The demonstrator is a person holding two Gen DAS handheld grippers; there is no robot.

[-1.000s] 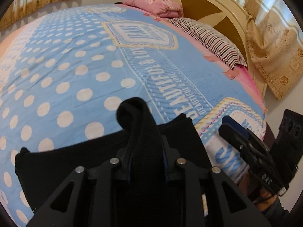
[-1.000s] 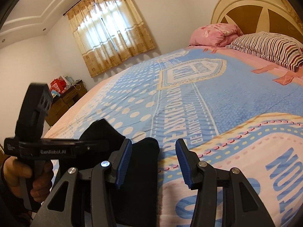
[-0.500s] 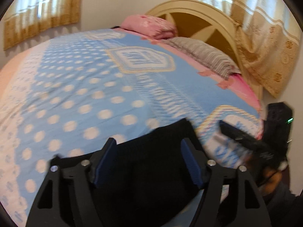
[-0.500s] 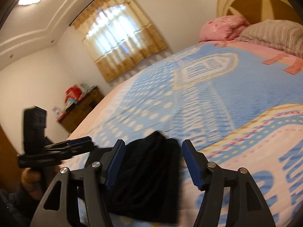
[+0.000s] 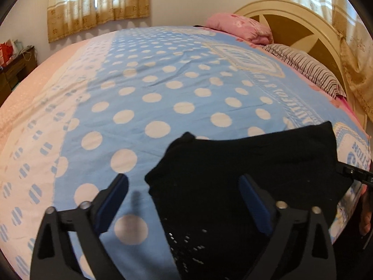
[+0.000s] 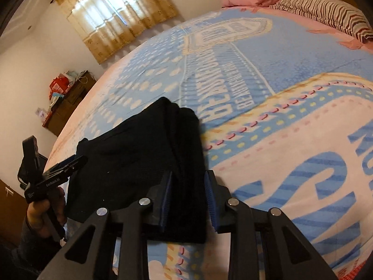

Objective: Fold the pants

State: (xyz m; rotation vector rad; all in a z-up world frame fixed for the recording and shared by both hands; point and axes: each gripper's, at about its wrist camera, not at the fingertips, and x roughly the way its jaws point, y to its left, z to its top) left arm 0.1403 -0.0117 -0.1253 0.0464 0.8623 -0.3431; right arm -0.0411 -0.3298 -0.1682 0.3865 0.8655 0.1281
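The black pants (image 5: 256,163) lie folded in a flat bundle near the front edge of the bed. My left gripper (image 5: 183,200) hovers over their left end with its jaws opening wide. Only the bundle's left edge lies between the fingers, and neither pad touches it. In the right wrist view the pants (image 6: 139,151) stretch off to the left. My right gripper (image 6: 188,198) is closing, its blue pads against the thick folded right edge. The left gripper (image 6: 70,165) shows at the far left in a hand (image 6: 46,210). The right gripper's tip (image 5: 356,176) pokes in at the right edge.
The bedspread (image 5: 163,93) is blue with white dots and lettering. A pink pillow (image 5: 242,26) and a striped pillow (image 5: 310,67) lie by the cream headboard (image 5: 303,23). A wooden cabinet (image 6: 67,100) with red items stands by the far wall. Curtains (image 6: 121,18) cover the window.
The left gripper let go of the bunched black cloth, opened wide and moved left to the pants' left end. The right gripper opened a little, then closed on the right folded edge.
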